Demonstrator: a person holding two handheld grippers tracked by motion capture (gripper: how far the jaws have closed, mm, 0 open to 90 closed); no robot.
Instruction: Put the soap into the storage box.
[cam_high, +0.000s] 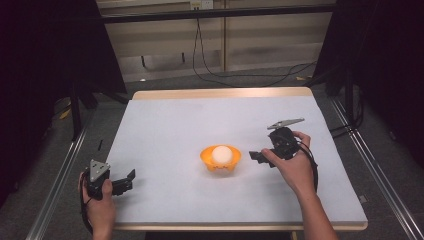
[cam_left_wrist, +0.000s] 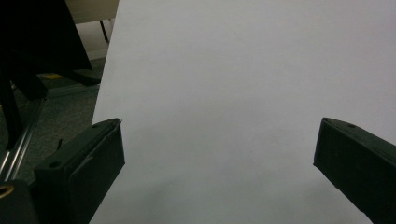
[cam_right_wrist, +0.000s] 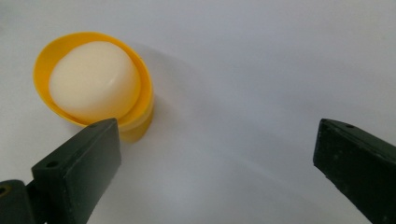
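White-covered table with one bowl near its middle

The table (cam_high: 165, 125) is spread with a plain white sheet that leaves a strip of pale wood bare at its 12 o'clock edge. Directly on the sheet sits an orange bowl (cam_high: 220, 159), just toward 6 o'clock from the centre, with a cream-white round piece (cam_high: 221, 153) resting inside it. The left gripper (cam_high: 131, 179) rests at the 8 o'clock corner.
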